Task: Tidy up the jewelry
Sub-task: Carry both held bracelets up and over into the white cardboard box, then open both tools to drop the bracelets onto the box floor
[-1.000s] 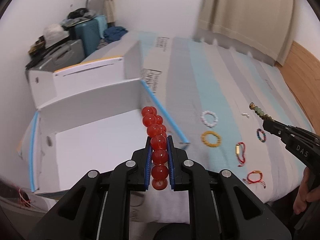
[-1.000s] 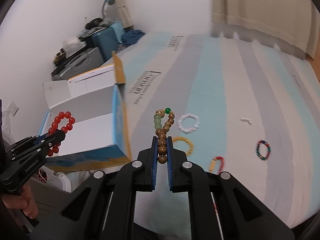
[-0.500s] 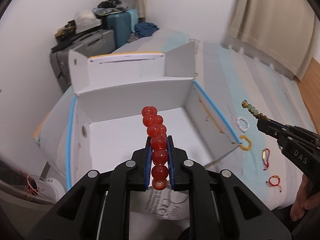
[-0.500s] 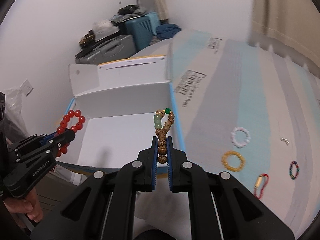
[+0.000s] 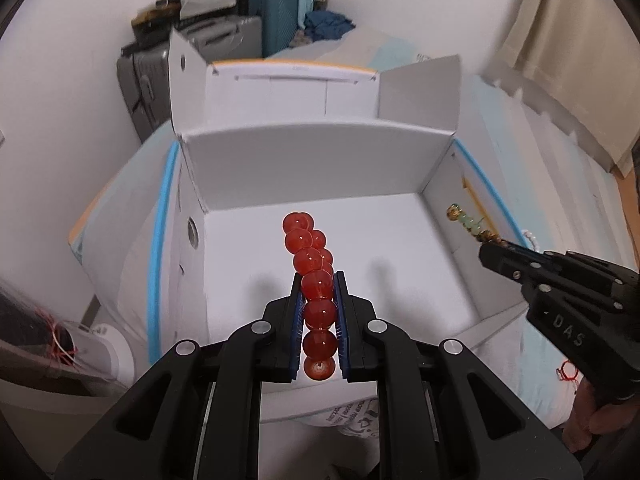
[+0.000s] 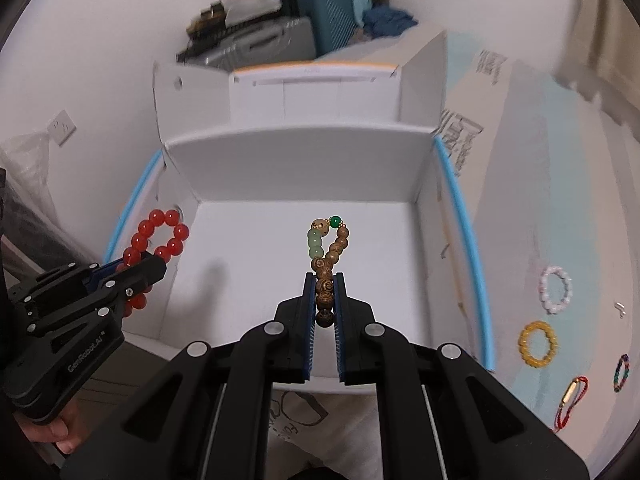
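My left gripper [image 5: 319, 288] is shut on a red bead bracelet [image 5: 308, 260] and holds it over the open white box [image 5: 320, 152]. My right gripper [image 6: 325, 284] is shut on a brown and green bead bracelet [image 6: 330, 240] over the same box [image 6: 300, 168]. In the right wrist view the left gripper [image 6: 140, 266] with the red bracelet [image 6: 160, 236] is at the box's left wall. In the left wrist view the right gripper [image 5: 492, 250] with its bracelet [image 5: 466, 222] is at the box's right wall.
On the striped bed cover to the right of the box lie a white bracelet [image 6: 555, 289], a yellow bracelet [image 6: 538, 343], a multicolour bracelet [image 6: 621, 372], a red cord bracelet [image 6: 570, 400] and a small silver piece [image 6: 620, 308]. Suitcases [image 5: 224, 40] stand behind the box.
Both grippers have swung left from the bed cover to above the box, each still holding its bracelet. The box now fills the middle of both views.
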